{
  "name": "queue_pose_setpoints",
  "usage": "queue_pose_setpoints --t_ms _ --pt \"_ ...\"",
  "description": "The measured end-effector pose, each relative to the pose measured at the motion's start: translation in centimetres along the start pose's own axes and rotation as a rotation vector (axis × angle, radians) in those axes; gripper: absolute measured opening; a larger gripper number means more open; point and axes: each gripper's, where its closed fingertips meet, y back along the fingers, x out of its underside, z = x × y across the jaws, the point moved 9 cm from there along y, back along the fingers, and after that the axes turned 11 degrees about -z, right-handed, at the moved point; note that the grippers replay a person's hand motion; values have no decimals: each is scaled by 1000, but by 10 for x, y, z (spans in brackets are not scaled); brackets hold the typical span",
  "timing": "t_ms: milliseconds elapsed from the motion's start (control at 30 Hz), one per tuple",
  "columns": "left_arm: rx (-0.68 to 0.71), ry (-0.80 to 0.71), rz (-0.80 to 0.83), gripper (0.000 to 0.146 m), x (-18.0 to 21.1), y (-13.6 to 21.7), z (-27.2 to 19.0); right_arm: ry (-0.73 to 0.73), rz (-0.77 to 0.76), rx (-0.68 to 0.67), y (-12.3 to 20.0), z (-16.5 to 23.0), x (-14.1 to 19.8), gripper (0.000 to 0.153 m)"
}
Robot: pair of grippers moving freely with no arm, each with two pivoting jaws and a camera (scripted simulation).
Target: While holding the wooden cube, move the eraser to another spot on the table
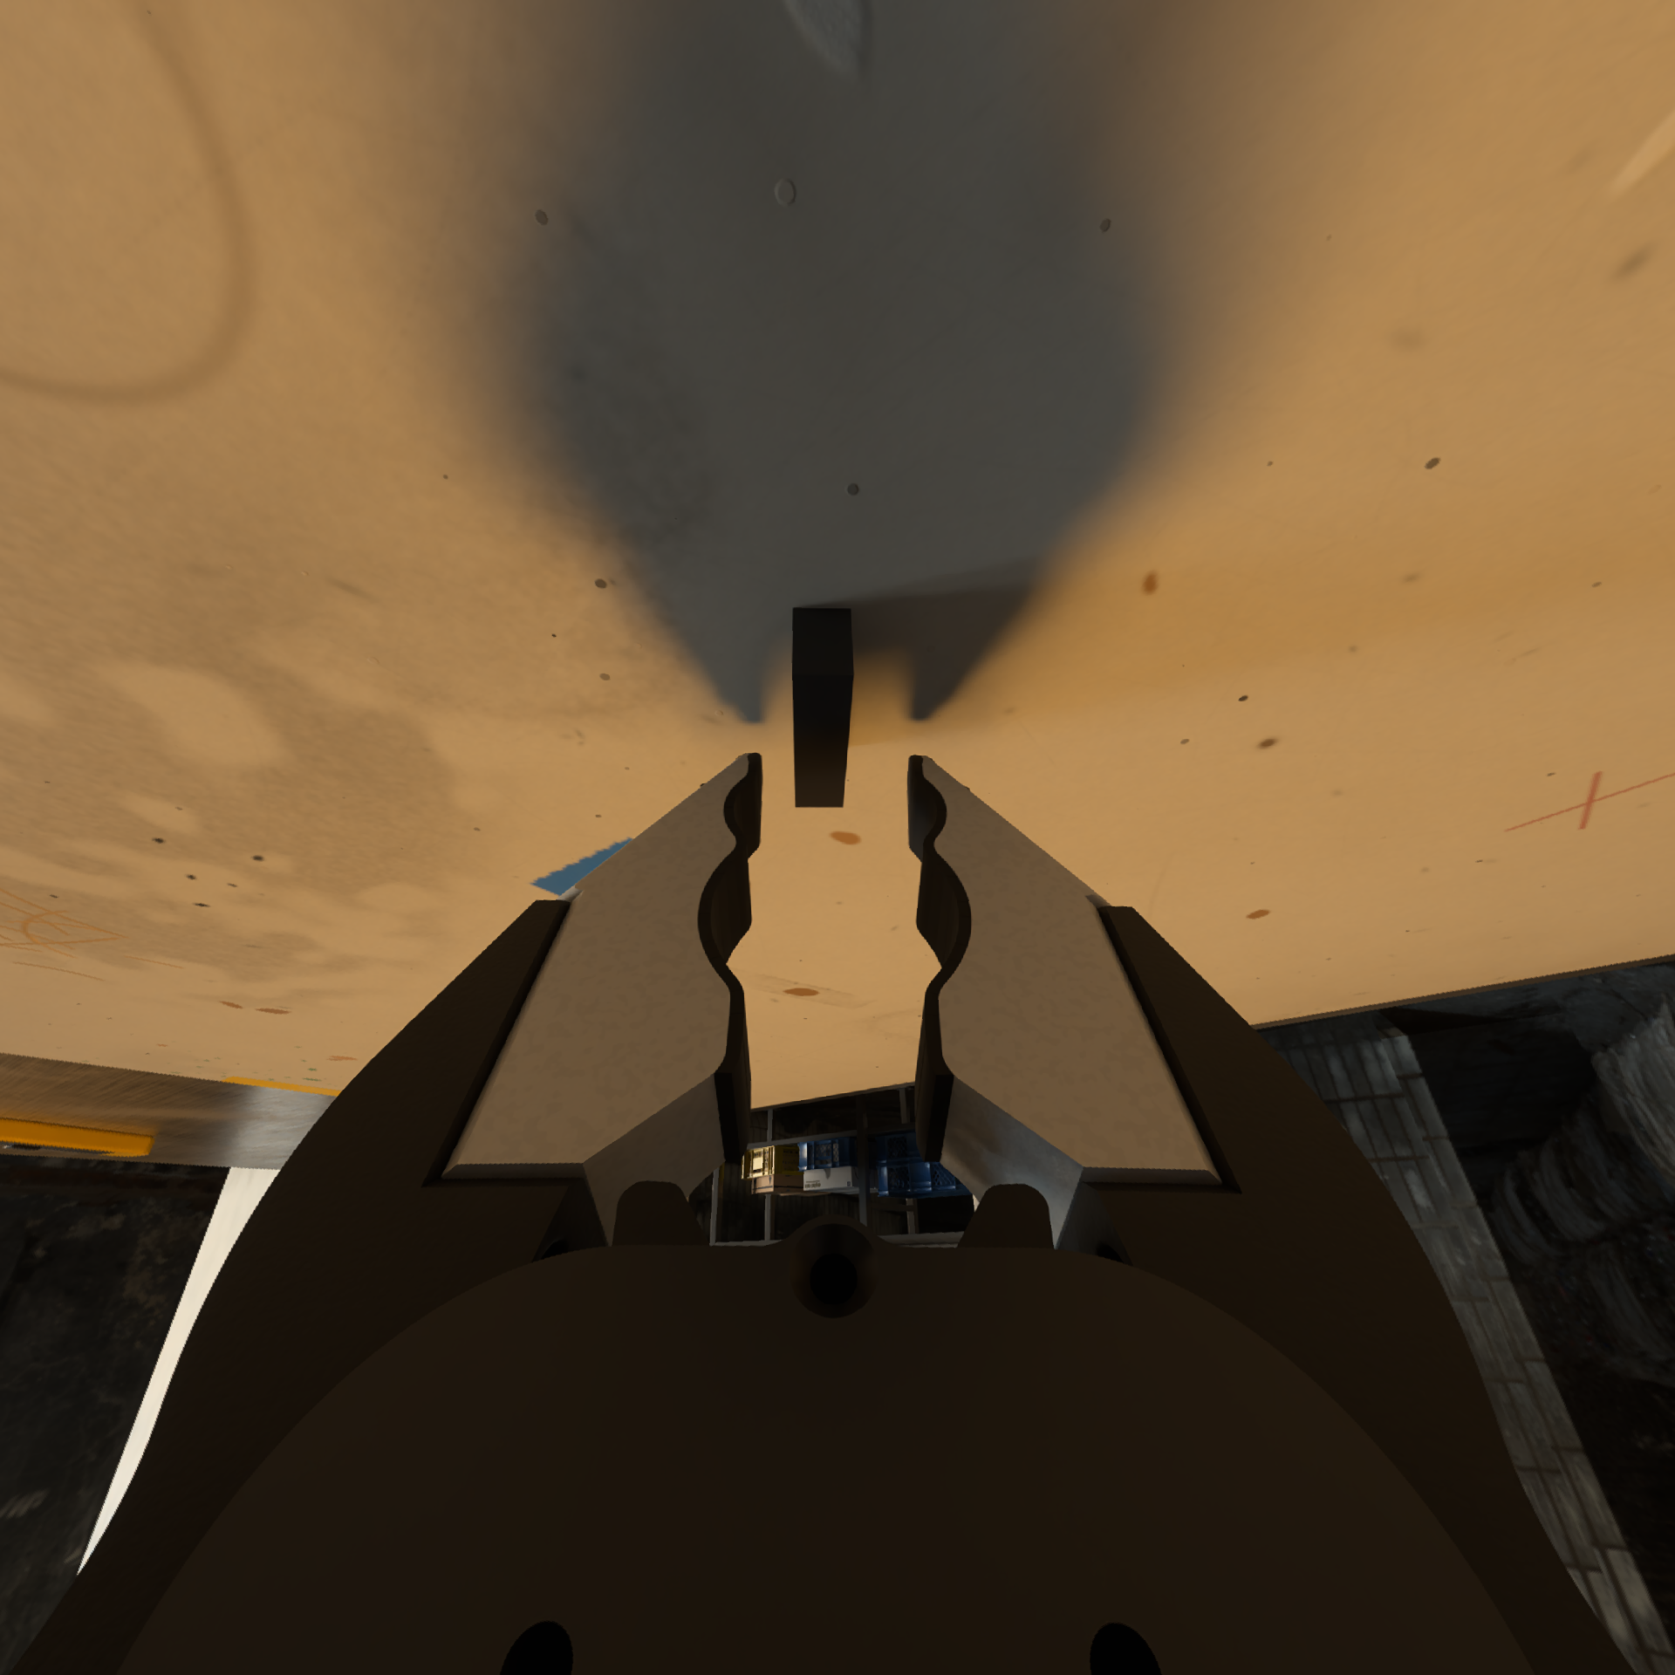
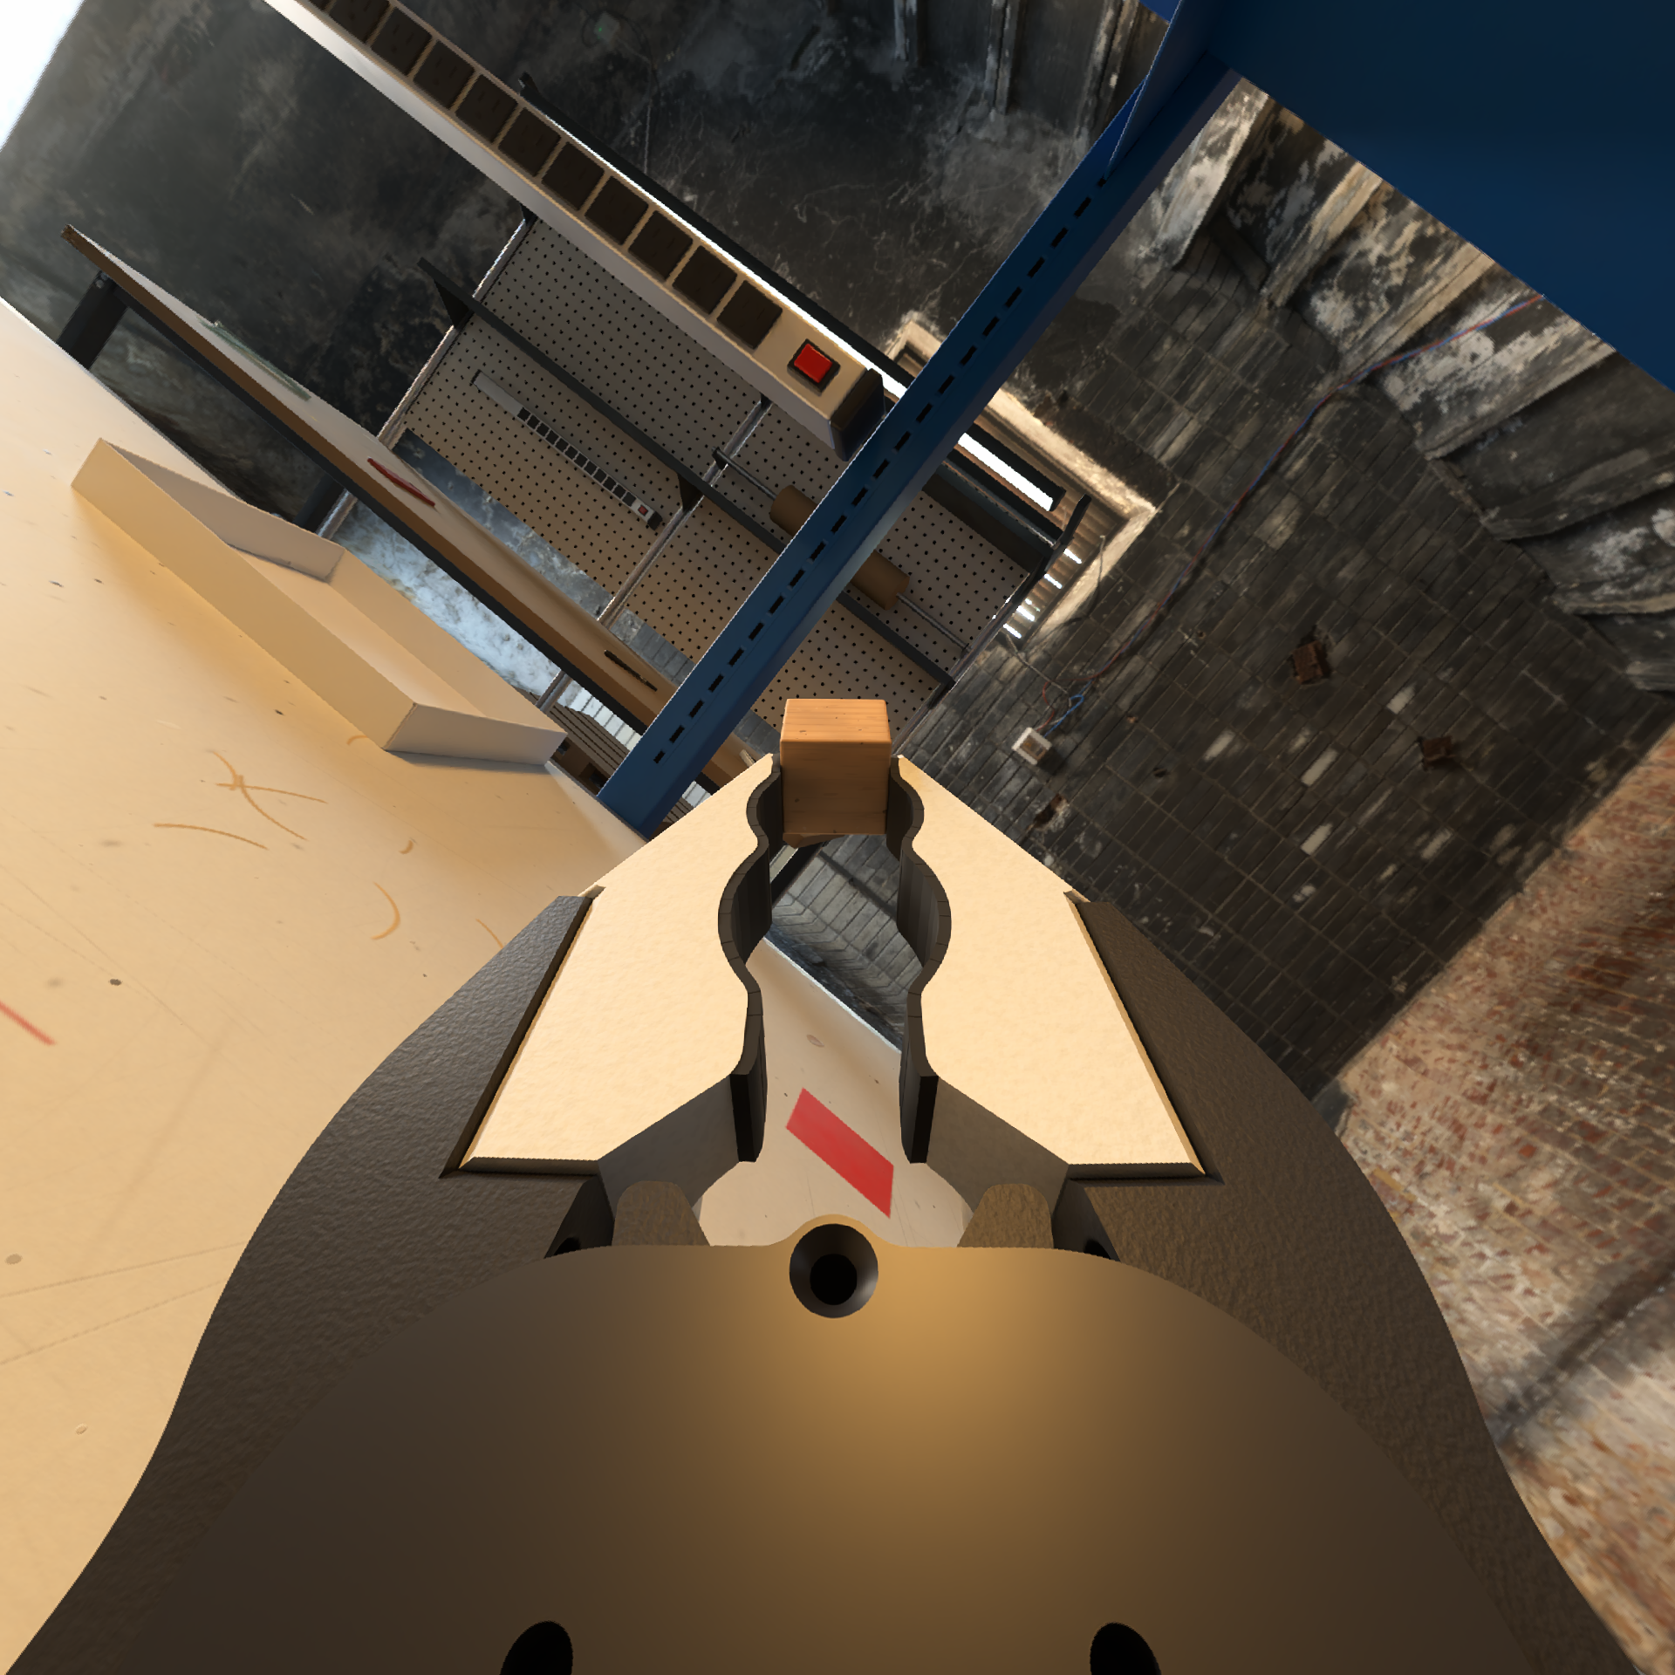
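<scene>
In the left wrist view a dark, narrow eraser point(image 1: 822, 707) lies on the tan table point(image 1: 317, 544), just beyond my fingertips and in line with the gap between them. My left gripper point(image 1: 834, 770) is open and empty, a little above the table, its shadow falling over the eraser. In the right wrist view my right gripper point(image 2: 834, 779) is shut on the wooden cube point(image 2: 834, 770), a small light-brown block held at the fingertips, lifted off the table point(image 2: 136, 906).
A flat white box point(image 2: 299, 607) lies on the table to the left. A blue post point(image 2: 870, 471) stands near the cube, with a pegboard rack point(image 2: 634, 471) behind. A red tape patch point(image 2: 838, 1147) marks the table. The table edge point(image 1: 1450, 988) runs below.
</scene>
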Motion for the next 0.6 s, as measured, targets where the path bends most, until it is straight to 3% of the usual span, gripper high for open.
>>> queue_pose_setpoints --t_ms 333,600 --pt "-30 -21 35 11 -2 -4 0 -2 13 -14 -1 2 2 21" --pt "-49 -29 -18 11 1 2 1 1 12 -24 -1 3 2 21"
